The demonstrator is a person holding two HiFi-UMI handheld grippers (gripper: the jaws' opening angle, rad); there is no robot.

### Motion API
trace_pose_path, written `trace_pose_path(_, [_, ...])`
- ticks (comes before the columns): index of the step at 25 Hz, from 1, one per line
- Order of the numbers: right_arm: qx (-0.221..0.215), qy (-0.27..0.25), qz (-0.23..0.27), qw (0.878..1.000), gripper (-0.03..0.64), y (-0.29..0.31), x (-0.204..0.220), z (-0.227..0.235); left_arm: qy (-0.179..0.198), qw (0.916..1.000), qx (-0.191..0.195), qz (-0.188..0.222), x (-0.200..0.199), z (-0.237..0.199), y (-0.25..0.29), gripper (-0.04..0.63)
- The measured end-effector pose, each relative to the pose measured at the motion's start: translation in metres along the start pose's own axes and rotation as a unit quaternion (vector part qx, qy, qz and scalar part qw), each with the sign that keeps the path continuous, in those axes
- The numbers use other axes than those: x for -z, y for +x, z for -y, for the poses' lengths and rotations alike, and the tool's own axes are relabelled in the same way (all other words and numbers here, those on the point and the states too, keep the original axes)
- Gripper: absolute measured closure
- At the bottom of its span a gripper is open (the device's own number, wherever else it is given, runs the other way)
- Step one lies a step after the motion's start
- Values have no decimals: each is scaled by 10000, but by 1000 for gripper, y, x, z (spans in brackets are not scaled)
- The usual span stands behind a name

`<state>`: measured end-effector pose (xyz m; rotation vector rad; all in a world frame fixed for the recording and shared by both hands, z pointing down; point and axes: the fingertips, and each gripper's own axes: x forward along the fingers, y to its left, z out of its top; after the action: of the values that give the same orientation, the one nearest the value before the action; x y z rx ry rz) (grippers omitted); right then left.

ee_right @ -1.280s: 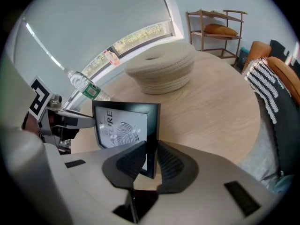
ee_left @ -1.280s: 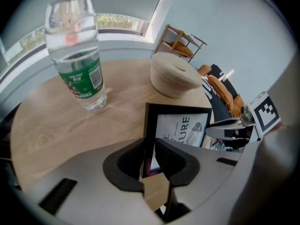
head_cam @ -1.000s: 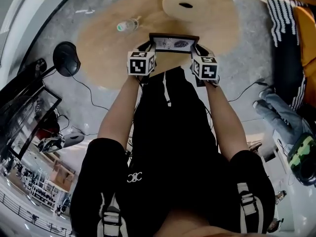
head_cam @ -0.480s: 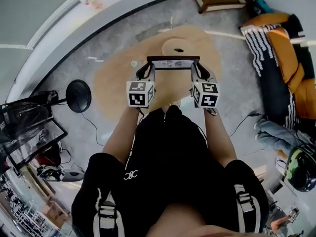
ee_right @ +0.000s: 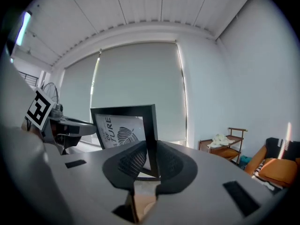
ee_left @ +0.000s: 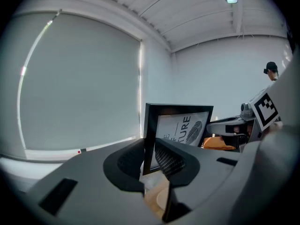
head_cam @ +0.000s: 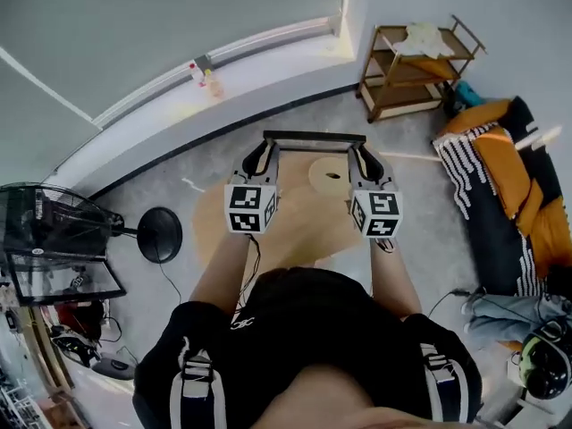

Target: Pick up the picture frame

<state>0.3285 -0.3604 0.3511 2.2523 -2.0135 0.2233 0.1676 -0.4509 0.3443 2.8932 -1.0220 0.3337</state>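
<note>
Black fabric at the near edge, that's the person's top, with both forearms running out ahead of it. Next come the two marker cubes, and past them the left gripper and the right gripper, level with each other.

Between them hangs the picture frame, upright, seen edge-on in the head view as a dark bar. In the left gripper view the pads are clamped on the frame's left side rail, with the print in sight. Same story in the right gripper view, where the jaws are pinched on the right side rail. The frame's up in the air, touching nothing but the pads.

Below and beyond it sits the tan wooden table, and both grippers overlap its far part. A pale round disc with a dark hole lies on it, showing between the two grippers.

Left, on the grey floor, are a black round base and a wire-caged fan. Right, there's an orange sofa with a striped throw. Further off, a wooden shelf rack stands in the corner, and along the far wall runs a white ledge with small bottles.
</note>
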Motion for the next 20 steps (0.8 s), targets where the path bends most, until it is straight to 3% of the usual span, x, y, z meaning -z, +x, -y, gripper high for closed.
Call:
trace_pose_path(5, [-120, -58, 346, 9993, 537, -15, -43, -23, 96, 9988, -146, 464, -39, -8, -38, 510])
trace_pose_path(12, [-187, -31, 378, 9991, 535, -25, -75, -27, 58, 9988, -231, 439, -72, -9, -51, 509])
trace_pose_path(20, [-140, 13, 309, 9994, 535, -17, -61, -17, -42, 9993, -158, 327, -58, -5, -40, 509])
